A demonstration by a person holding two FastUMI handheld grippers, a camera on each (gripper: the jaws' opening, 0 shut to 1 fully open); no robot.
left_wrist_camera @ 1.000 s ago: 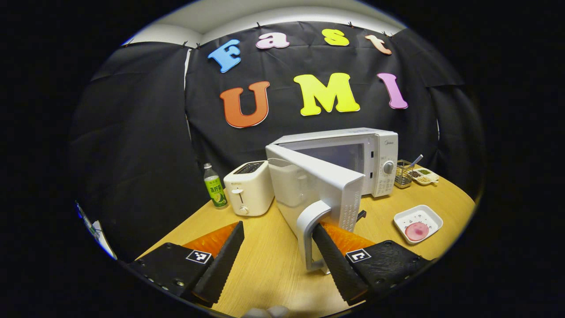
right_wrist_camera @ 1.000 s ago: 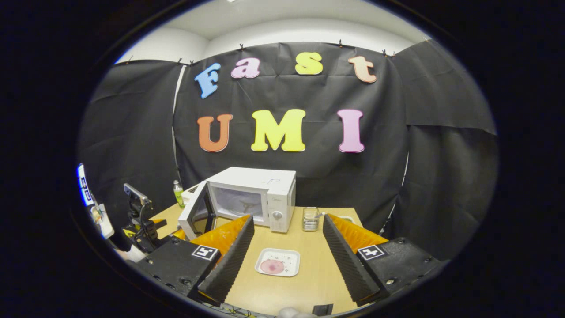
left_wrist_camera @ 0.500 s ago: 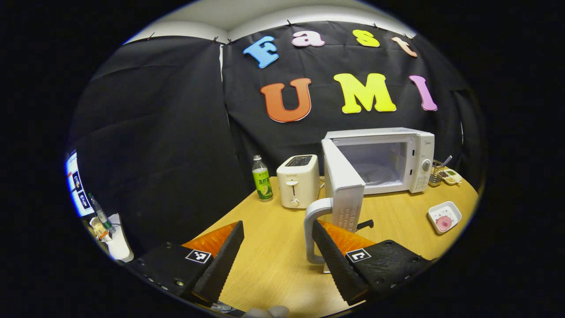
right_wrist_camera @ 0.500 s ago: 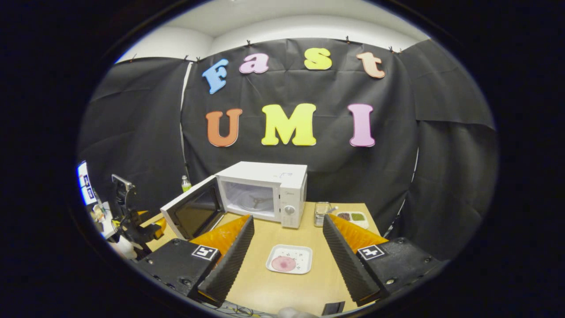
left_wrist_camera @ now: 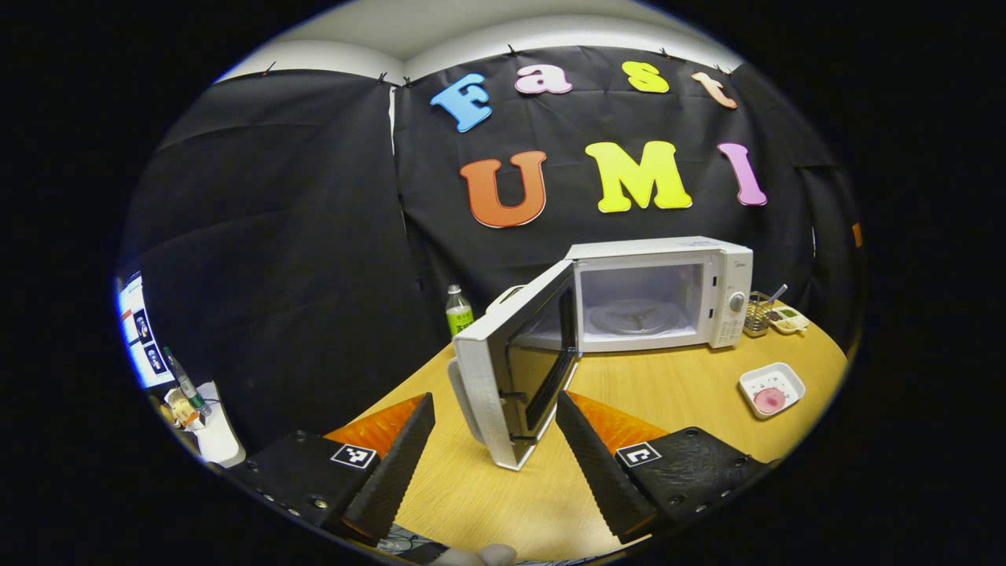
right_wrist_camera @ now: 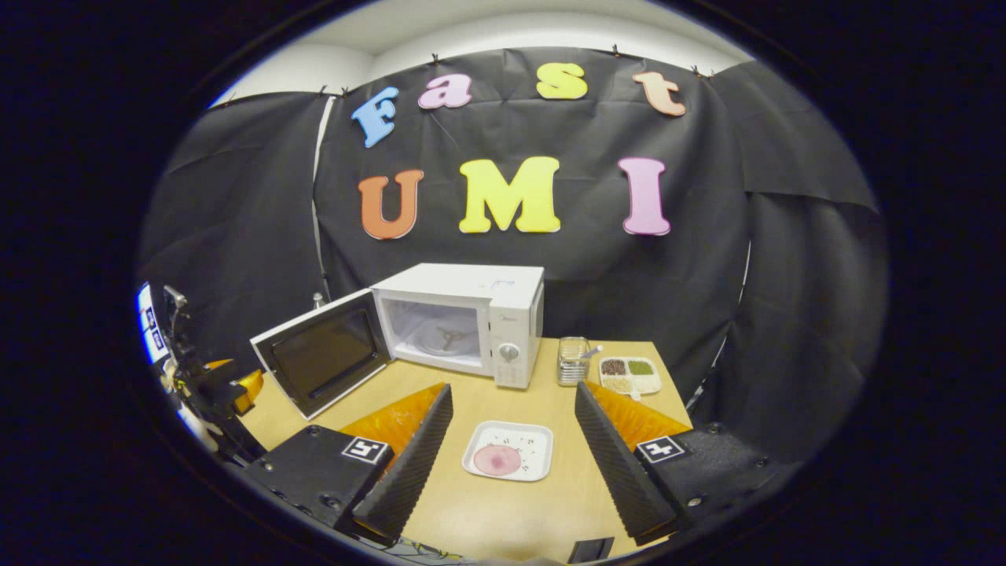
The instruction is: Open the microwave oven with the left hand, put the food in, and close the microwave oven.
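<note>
- Microwave (left_wrist_camera: 660, 295) stands at the back of the desk (left_wrist_camera: 668, 393); door (left_wrist_camera: 515, 365) swung wide to the left, cavity exposed, turntable visible inside.
- Left tongs (left_wrist_camera: 495, 452): spread wide, pinching nothing. The door's free edge sits between the two fingers in the left gripper view; contact cannot be told.
- Right tongs (right_wrist_camera: 511, 464): spread wide, pinching nothing, held above the desk's near part.
- Food: a pink round piece (right_wrist_camera: 497, 460) on a white tray (right_wrist_camera: 530, 440), flat on the desk in front of the microwave, well apart from it; in the right gripper view it lies between the right fingers, farther out.
- Left gripper view: bottle (left_wrist_camera: 458, 310) behind the door.
- Right of the microwave: wire basket (right_wrist_camera: 574, 362) and a divided dish (right_wrist_camera: 629, 376), side by side.
</note>
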